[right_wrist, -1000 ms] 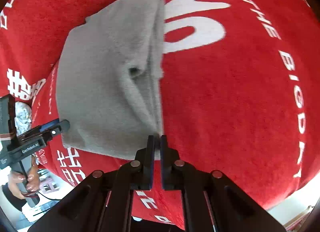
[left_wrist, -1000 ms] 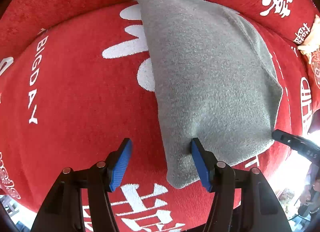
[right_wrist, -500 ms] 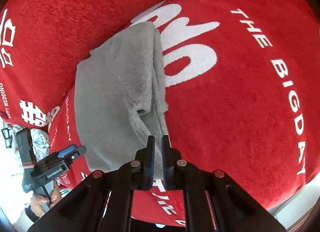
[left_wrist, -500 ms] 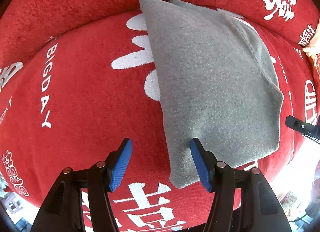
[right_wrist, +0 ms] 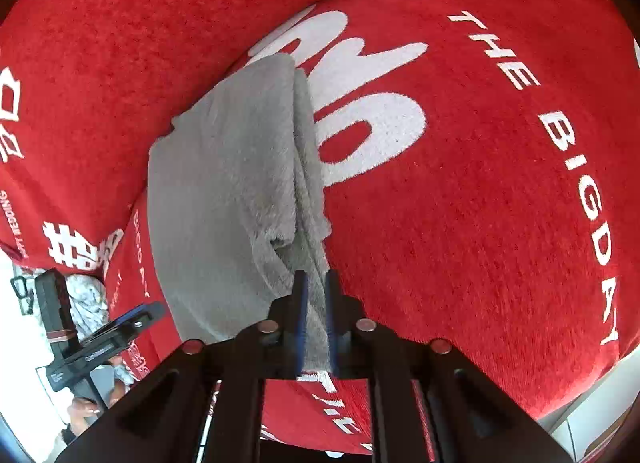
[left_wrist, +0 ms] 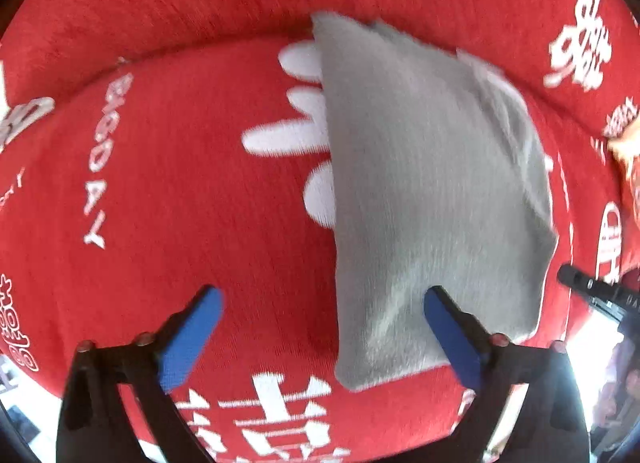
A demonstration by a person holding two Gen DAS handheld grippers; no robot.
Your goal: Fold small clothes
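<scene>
A grey fleecy cloth (left_wrist: 420, 183) lies folded lengthwise on a red cushion (left_wrist: 180, 183) with white lettering. My left gripper (left_wrist: 320, 295) hangs above its near left corner, jaws opening wide, with only the cloth's edge below the gap and nothing gripped. In the right wrist view the cloth (right_wrist: 224, 191) shows stacked folded layers along its right edge. My right gripper (right_wrist: 316, 283) sits at the near end of that edge. Its jaws are opening a little, with grey fabric seen in the narrow gap and the pads no longer pinching it.
The red cushion (right_wrist: 480, 183) meets a raised red backrest (right_wrist: 100, 43) behind the cloth. The other gripper (right_wrist: 116, 331) and a person's hand (right_wrist: 84, 407) show at the lower left of the right wrist view. The cushion's front edge drops off near both grippers.
The left jaws have spread much wider. The right jaws, shut on the cloth's edge before, have parted slightly. Both grippers have drawn back and up from the cloth.
</scene>
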